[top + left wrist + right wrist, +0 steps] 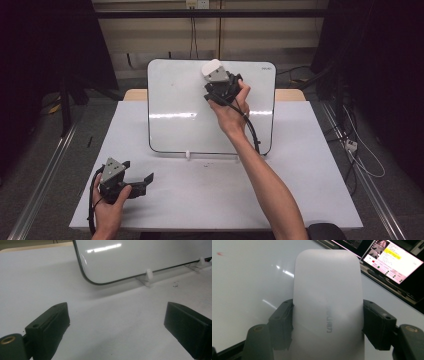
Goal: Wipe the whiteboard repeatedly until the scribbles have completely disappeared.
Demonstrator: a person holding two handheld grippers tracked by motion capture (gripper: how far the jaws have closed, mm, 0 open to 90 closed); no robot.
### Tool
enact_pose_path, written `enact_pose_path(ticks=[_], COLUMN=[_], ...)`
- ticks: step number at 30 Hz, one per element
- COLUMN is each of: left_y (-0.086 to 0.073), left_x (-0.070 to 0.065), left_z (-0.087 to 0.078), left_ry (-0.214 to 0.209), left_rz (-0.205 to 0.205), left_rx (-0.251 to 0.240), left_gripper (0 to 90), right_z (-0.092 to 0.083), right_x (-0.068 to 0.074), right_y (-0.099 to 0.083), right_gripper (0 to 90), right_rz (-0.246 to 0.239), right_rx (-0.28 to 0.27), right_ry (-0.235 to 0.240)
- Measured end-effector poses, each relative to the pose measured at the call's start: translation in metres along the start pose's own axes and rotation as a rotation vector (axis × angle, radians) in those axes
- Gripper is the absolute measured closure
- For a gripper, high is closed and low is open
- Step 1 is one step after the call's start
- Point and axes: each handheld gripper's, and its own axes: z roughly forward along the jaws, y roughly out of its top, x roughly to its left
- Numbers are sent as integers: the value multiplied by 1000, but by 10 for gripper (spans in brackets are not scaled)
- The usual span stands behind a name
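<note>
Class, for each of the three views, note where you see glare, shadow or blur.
High view: a bright glare band crosses the whiteboard; the surroundings are dark. Left gripper view: a glare streak sits near the board's top edge, and a soft shadow lies on the table under its rounded corner. Right gripper view: the white eraser, clamped in the right gripper, looks soft, its lettering blurred.

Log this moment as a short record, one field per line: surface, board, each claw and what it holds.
surface: white table
board: whiteboard propped upright on small white clips, wiped nearly clean, faint red mark at top left in the right gripper view
right claw: raised at the board's upper part, jaws shut on a white eraser
left claw: low over the table's near left, jaws wide apart, holding nothing
background: lit screen beyond the board's edge
</note>
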Motion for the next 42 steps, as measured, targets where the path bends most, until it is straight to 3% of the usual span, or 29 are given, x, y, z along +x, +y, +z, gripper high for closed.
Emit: enact_pose_path(ticks=[4, 7, 9, 16, 38, 42], left_y=[0, 1, 2, 2, 2, 2], left_x=[0, -2, -3, -2, -2, -2], left_z=[2, 2, 3, 5, 4, 4], left_ry=[-3, -2, -5, -11, -12, -13], left_rz=[-1, 7, 11, 9, 7, 6], left_rx=[3, 6, 4, 7, 2, -1], left_gripper=[61, 61, 61, 61, 61, 61], right_z=[-2, -2, 0, 1, 3, 4], right_x=[-10, -4, -2, 13, 105, 115], right_y=[-4, -2, -1, 1, 11, 13], right_gripper=[319, 319, 318, 318, 318, 318], right_rz=[37, 27, 40, 2, -229, -254], right_rx=[-5, 0, -2, -7, -44, -40], right_ry=[1, -23, -23, -3, 155, 147])
